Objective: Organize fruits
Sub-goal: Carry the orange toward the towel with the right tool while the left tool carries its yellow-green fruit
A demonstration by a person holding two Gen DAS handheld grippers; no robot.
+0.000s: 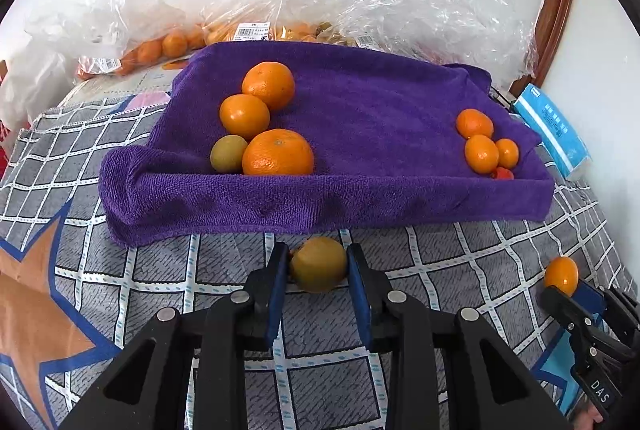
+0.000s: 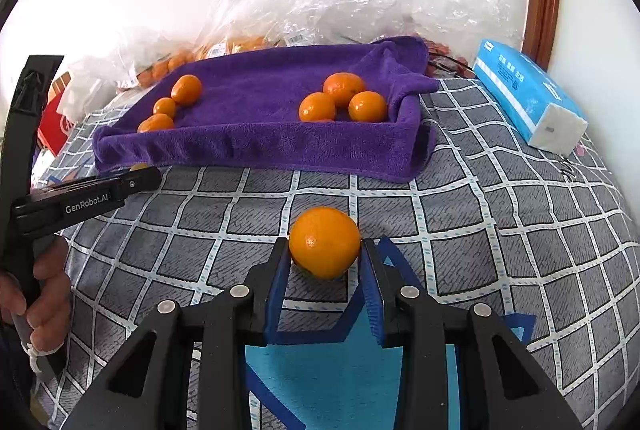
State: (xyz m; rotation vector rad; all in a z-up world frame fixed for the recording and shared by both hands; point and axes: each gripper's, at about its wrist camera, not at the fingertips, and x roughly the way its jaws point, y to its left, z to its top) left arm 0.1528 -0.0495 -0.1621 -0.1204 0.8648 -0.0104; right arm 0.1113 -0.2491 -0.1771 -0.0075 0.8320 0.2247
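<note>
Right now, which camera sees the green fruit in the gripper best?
The left wrist view: the green fruit sits large between the left gripper pads. The right wrist view shows only a sliver behind that gripper.

— How is the left gripper (image 1: pixel 318 266) set?
— Angled downward, its blue-padded fingers (image 1: pixel 277 294) pressed against both sides of a greenish fruit (image 1: pixel 319 264).
— And the right gripper (image 2: pixel 325 250)?
— Also angled down, fingers (image 2: pixel 280 278) clamped on an orange (image 2: pixel 325 242). A hand (image 2: pixel 44 294) wraps the left gripper's handle.
</note>
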